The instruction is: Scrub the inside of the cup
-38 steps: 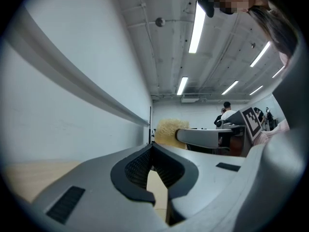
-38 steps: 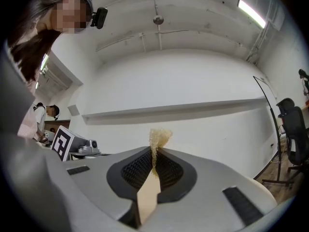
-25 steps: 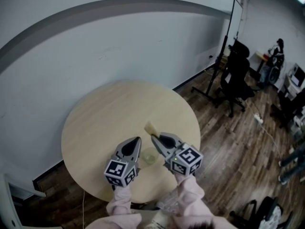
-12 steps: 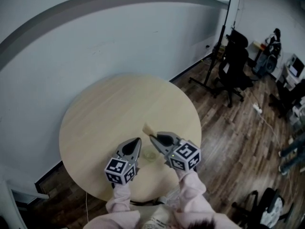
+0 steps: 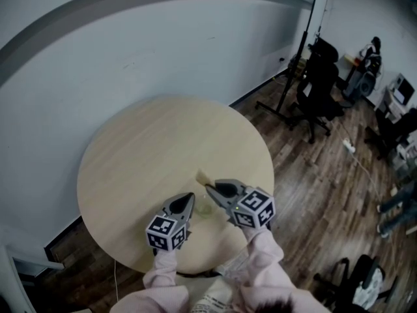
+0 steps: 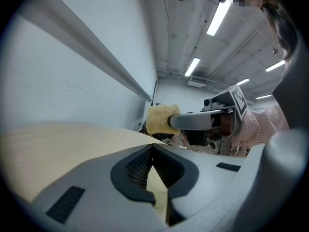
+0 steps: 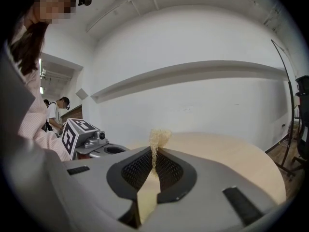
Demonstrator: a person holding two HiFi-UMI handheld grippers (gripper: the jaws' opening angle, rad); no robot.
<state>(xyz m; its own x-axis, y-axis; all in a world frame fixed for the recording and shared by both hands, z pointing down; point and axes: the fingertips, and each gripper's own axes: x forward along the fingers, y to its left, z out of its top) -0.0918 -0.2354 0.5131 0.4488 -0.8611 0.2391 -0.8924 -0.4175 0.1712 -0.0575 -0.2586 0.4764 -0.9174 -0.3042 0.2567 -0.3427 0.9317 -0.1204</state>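
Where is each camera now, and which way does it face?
Head view: head-mounted, steeply down at table; left gripper, right gripper, sleeves show.
Left gripper view: along its own shut jaws toward the right gripper.
Right gripper view: along its own jaws, across the table, toward the wall.
Shared: the sponge, in all three.

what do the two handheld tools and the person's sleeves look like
The left tool and right tool are grey plastic, with tapered jaws lined by black mesh-textured pads. Each carries a cube of black-and-white square markers. The sleeves are pale pink with fine stripes.
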